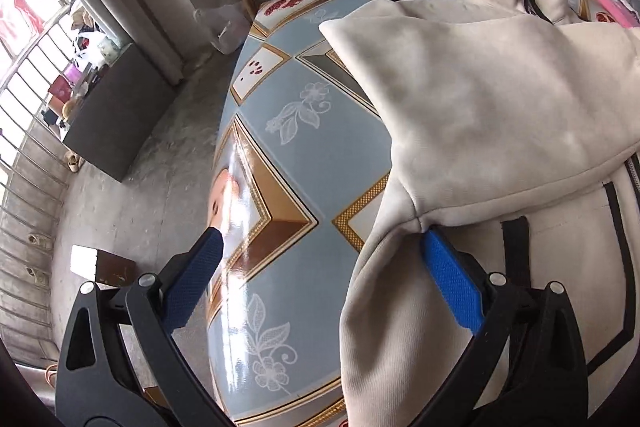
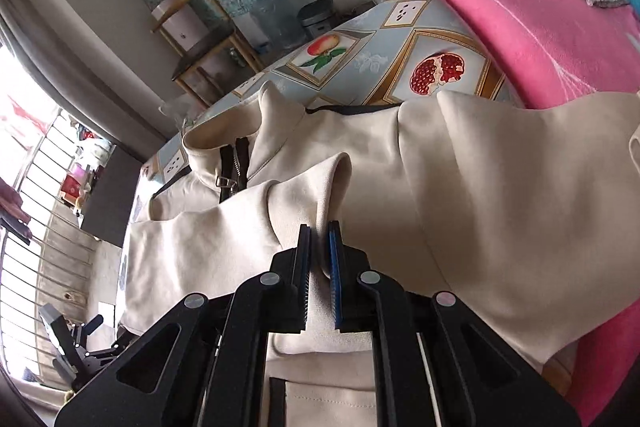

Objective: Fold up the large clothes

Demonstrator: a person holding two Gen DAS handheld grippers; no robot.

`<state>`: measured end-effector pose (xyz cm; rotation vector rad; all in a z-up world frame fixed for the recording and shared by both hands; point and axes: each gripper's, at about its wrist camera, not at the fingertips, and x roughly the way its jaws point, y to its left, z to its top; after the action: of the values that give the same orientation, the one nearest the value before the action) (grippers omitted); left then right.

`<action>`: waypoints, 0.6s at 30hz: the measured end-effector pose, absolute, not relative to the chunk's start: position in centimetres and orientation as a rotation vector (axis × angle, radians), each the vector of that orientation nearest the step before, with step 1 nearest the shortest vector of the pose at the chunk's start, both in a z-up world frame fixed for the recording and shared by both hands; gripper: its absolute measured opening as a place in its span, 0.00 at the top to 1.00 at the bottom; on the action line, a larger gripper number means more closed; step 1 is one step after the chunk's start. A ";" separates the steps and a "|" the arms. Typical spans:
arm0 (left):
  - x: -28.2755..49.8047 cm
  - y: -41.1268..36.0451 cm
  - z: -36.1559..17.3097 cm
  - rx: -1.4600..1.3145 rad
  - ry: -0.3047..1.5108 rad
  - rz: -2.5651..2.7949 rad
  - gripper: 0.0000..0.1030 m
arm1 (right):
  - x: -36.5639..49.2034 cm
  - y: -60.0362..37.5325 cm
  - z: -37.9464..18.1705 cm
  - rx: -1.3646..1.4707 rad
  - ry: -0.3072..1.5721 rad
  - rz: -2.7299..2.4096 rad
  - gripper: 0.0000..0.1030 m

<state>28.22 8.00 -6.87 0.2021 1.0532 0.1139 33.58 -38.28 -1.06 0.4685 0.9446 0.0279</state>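
Right gripper [image 2: 320, 247] is pinching jacket [image 2: 480, 207] sleeve fold, left gripper [image 1: 320, 267] gaping open; next, carrying sleeve toward 9 o'clock.

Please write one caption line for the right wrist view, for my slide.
Right gripper shut on a fold of the cream jacket, which lies on the fruit-patterned tablecloth.

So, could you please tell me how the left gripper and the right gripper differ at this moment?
The left gripper is wide open, while the right gripper is shut on a fold of the cream jacket. One left finger hangs past the table edge and the other lies against the jacket at the sleeve seam; the right fingers both pinch cloth. Both have black frames and blue pads.
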 end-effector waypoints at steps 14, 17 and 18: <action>27.1 8.7 -2.3 0.039 0.976 0.019 0.07 | 32.1 -35.4 -0.9 0.228 0.930 -0.003 0.68; 28.2 7.6 -1.3 -0.017 0.963 -0.025 0.07 | 32.4 -32.2 -3.1 0.120 1.003 0.074 0.64; 28.4 7.2 -1.1 -0.028 0.956 -0.036 0.07 | 32.4 -31.8 -3.9 0.093 1.031 0.072 0.64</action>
<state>28.45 7.16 -1.09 -0.0276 0.9557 -0.0358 32.43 -31.84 -3.87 0.0931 1.0315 0.0721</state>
